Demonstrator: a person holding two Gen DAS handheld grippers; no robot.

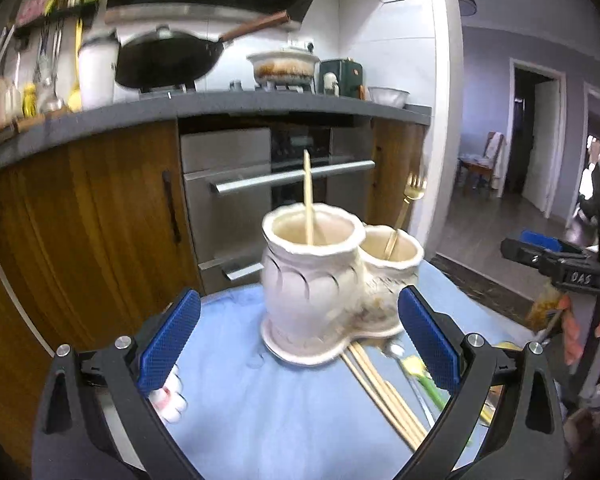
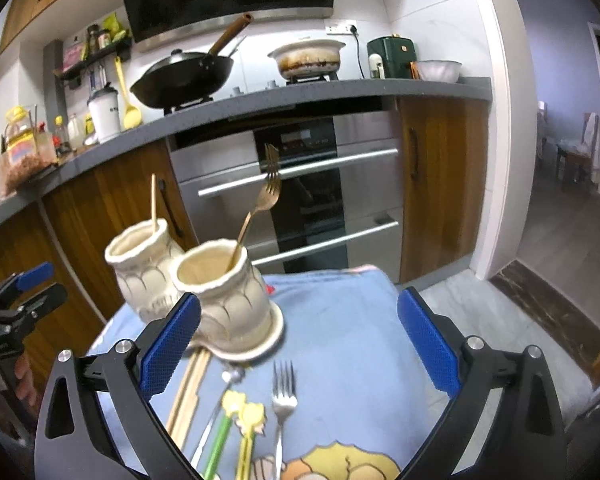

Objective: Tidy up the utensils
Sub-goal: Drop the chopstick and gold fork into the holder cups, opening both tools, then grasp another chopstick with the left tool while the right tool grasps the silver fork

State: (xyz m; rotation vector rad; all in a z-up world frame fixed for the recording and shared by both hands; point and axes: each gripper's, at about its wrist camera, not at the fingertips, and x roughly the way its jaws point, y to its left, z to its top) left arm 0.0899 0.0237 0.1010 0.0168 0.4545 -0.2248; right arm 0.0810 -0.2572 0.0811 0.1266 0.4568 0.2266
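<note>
A cream two-cup ceramic utensil holder [image 1: 312, 276] [image 2: 220, 300] stands on a blue-clothed table [image 1: 236, 400] [image 2: 348, 332]. One cup holds a single chopstick [image 1: 308, 196] [image 2: 154, 202], the other a gold fork [image 1: 404, 208] [image 2: 260, 208]. Loose chopsticks [image 1: 384, 388] [image 2: 188, 388], a silver fork [image 2: 283, 400], a spoon [image 2: 230, 378] and green and yellow handled utensils [image 2: 236, 420] lie on the cloth in front of the holder. My left gripper [image 1: 300, 340] is open and empty, just before the holder. My right gripper [image 2: 300, 340] is open and empty above the loose utensils.
Beyond the table is a kitchen counter [image 2: 260, 100] with a wok [image 2: 184, 76], a pot [image 2: 308, 56] and bottles, with an oven [image 2: 300, 184] and wooden cabinets below. A doorway opens to the right [image 1: 536, 128].
</note>
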